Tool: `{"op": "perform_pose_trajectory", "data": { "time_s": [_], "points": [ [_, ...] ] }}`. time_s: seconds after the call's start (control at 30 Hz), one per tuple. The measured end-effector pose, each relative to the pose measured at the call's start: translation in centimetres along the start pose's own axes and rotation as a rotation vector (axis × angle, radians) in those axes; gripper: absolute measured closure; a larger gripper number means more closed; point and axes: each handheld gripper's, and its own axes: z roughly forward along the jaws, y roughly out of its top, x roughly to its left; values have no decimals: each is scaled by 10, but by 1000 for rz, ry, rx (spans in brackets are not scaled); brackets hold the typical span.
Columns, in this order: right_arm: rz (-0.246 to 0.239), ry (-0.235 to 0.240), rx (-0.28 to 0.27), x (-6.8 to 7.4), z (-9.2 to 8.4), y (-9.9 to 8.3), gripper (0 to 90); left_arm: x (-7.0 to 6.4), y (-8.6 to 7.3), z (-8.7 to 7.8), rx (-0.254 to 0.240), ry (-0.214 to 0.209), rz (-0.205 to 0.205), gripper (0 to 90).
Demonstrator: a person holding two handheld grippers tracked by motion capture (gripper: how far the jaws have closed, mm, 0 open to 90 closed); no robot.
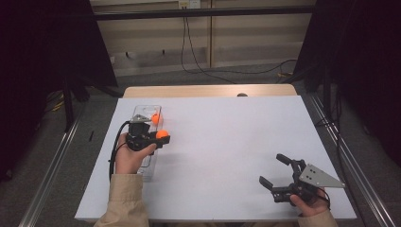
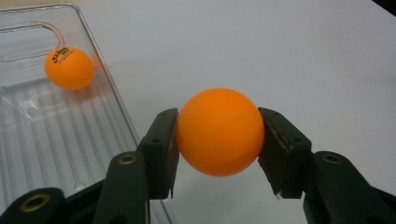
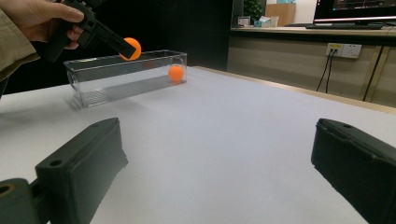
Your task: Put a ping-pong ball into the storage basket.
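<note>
My left gripper (image 1: 163, 137) (image 2: 219, 149) is shut on an orange ball (image 2: 219, 131) (image 1: 162, 134) (image 3: 130, 48), held in the air just right of a clear plastic bin (image 1: 150, 166) (image 2: 42, 140) (image 3: 116, 70). A second orange ball (image 1: 156, 118) (image 2: 69, 68) (image 3: 175, 73) lies inside the bin at its far end. My right gripper (image 1: 274, 170) (image 3: 217, 177) rests low over the white table (image 1: 227, 142) at the near right, jaws wide open with nothing between them.
The clear bin stands lengthwise along the table's left side. Cables (image 1: 198, 61) trail over the floor beyond the far edge. A wall socket (image 3: 343, 48) and a monitor (image 3: 355, 9) sit in the background.
</note>
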Motion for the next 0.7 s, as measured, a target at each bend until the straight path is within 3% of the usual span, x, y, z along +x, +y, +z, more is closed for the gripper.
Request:
{"op": "perform_pose_trajectory", "data": {
  "time_s": [0.7],
  "points": [
    [0,-1,1,0,0,0,17,7,-1,-5,1,5,-4,508]
  ]
}}
